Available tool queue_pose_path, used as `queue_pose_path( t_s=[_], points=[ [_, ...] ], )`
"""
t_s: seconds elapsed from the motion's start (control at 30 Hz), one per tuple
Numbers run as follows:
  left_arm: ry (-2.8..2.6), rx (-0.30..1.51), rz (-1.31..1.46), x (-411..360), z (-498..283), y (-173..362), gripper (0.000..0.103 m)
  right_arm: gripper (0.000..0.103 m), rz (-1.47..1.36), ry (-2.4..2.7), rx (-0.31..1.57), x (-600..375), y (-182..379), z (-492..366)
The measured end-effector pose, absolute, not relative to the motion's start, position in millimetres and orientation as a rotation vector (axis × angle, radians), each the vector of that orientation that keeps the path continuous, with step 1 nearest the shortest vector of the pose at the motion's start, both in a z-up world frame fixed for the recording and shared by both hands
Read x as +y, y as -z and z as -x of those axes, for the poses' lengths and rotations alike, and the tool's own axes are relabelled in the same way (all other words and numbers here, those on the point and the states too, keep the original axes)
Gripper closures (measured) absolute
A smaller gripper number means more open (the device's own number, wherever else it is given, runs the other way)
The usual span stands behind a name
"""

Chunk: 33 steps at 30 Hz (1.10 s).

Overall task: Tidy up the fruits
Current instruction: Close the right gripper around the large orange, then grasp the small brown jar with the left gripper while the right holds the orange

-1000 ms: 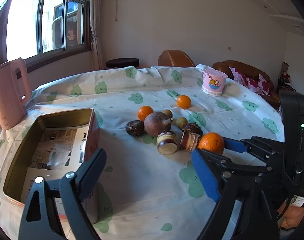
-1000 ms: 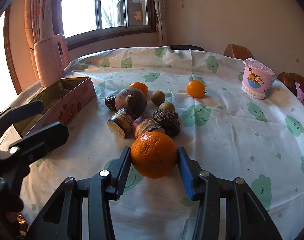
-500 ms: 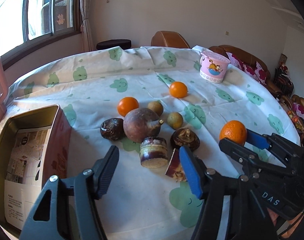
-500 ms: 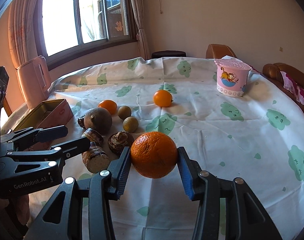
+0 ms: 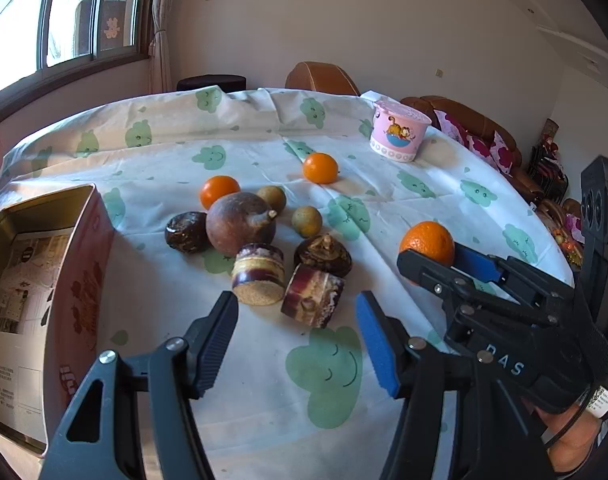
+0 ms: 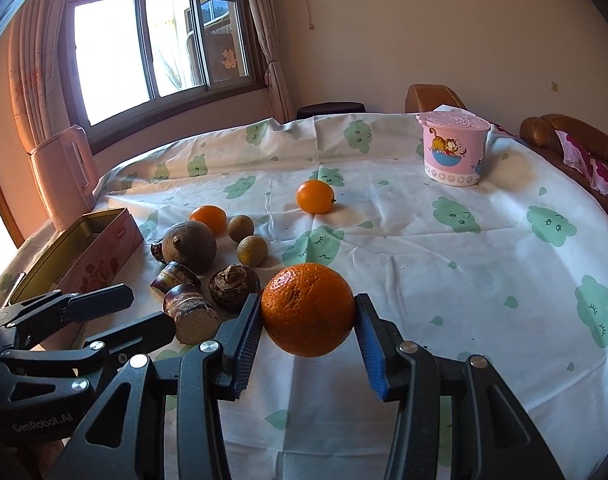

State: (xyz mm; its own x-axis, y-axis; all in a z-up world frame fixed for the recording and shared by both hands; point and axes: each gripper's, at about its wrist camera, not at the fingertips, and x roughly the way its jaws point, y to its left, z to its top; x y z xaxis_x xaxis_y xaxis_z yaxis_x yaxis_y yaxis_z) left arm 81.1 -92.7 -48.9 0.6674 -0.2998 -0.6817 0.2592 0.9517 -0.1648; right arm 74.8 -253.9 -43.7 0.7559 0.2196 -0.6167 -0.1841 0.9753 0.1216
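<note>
Gripped between the pads of the right hand-held gripper (image 6: 308,336) is a large orange (image 6: 308,309), held just above the cloth-covered bench (image 6: 444,248). To its left, the left hand-held gripper (image 5: 295,344) has its jaws closing with nothing between them; they hover just short of two cut purple-skinned cane pieces (image 5: 312,295), which lie side by side on the bench. Right behind those sit a knobbly dark brown fruit (image 5: 323,255) and a big round brown fruit (image 5: 240,224) with a stub on it, and a wrinkled dark fruit (image 5: 186,232) rests against the big one's left side. Two small greenish-brown fruits (image 5: 307,221) and a small orange (image 5: 219,191) lie just beyond, and another small orange (image 5: 320,167) sits apart, farther back. An open tin box (image 5: 83,264), lined with printed paper, stands at the left edge of the bench. A pink cartoon cup (image 5: 400,131) stands near the far right edge, and a pink kettle (image 6: 63,176) stands behind the box by the window (image 6: 151,40).
</note>
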Motion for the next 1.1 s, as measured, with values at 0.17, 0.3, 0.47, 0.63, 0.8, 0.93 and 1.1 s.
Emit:
queue_pose_path(
  t_s=[0.17, 0.3, 0.47, 0.63, 0.8, 0.93, 1.1],
  points=[
    [0.346, 0.803, 0.053, -102.0, -88.4, 53.7, 0.050, 0.055, -0.065, -0.214, 0.683, -255.8, 44.0, -75.7],
    [0.362, 0.839, 0.056, -107.2, -94.2, 59.3, 0.057, 0.055, -0.081, -0.205, 0.675, -258.8, 43.2, -74.5],
    [0.384, 0.881, 0.087, -106.4, -99.8, 65.7, 0.067, 0.055, -0.088, -0.201, 0.665, -260.9, 42.4, -73.5],
    [0.376, 0.843, 0.104, -101.1, -92.8, 63.0, 0.067, 0.055, -0.089, -0.206, 0.654, -259.2, 41.4, -71.7],
    [0.359, 0.789, 0.117, -94.7, -85.9, 57.2, 0.067, 0.055, -0.079, -0.220, 0.631, -258.5, 40.1, -68.5],
    [0.335, 0.739, 0.106, -93.2, -78.5, 52.2, 0.067, 0.055, -0.052, -0.232, 0.605, -255.1, 38.5, -63.7],
    [0.312, 0.690, 0.096, -92.0, -71.7, 47.6, 0.067, 0.055, -0.044, -0.244, 0.581, -254.5, 36.7, -60.8]
  ],
)
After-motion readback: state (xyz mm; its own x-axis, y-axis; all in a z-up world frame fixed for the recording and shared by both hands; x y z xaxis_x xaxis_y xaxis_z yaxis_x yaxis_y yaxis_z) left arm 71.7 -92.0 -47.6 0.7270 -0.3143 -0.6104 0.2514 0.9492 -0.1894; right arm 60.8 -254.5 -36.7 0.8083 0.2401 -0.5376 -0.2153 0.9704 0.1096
